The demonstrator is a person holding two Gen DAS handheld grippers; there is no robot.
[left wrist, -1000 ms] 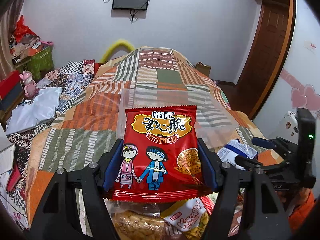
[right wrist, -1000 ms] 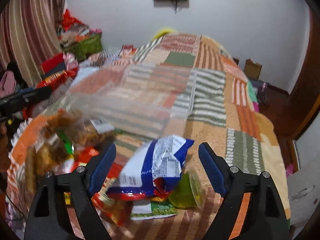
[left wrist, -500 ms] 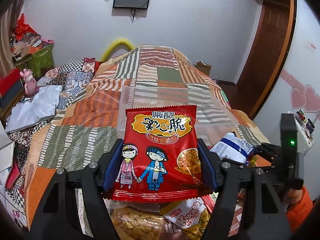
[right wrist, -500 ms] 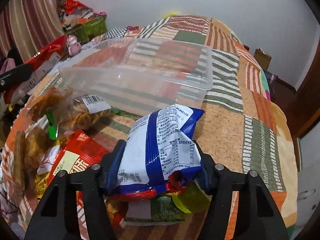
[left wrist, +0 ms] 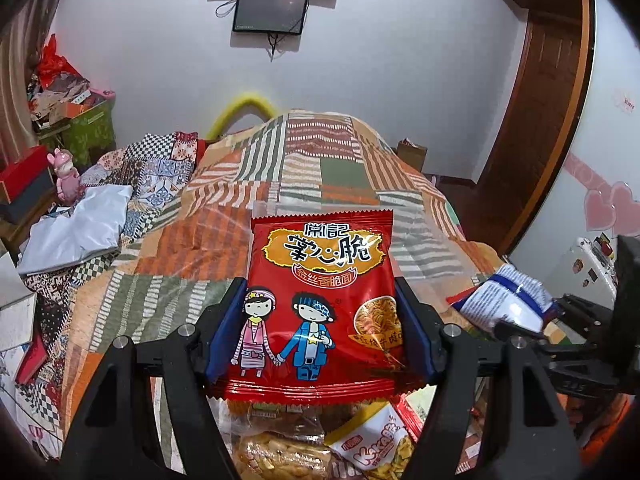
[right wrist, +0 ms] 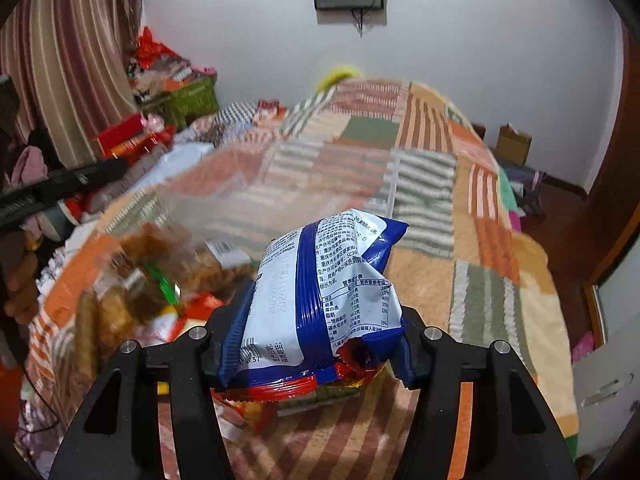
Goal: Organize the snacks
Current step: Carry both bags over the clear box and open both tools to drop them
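My left gripper (left wrist: 320,328) is shut on a red noodle-snack packet (left wrist: 320,304) with two cartoon children, held upright above the bed. My right gripper (right wrist: 316,328) is shut on a blue and white snack bag (right wrist: 324,296), lifted off the pile; the bag also shows at the right of the left wrist view (left wrist: 504,300). A clear plastic bin (left wrist: 416,240) sits on the quilt just beyond the red packet; it is blurred in the right wrist view (right wrist: 280,200). More snack packets (left wrist: 372,448) lie below my left gripper.
A patchwork quilt (left wrist: 320,160) covers the bed. Loose snacks in clear bags (right wrist: 152,280) lie left of my right gripper. Pillows and clothes (left wrist: 80,232) are at the bed's left side. A wooden door (left wrist: 536,120) stands at the right.
My right gripper closed on the blue and white bag and lifted it off the pile. My left gripper kept the red packet and barely moved.
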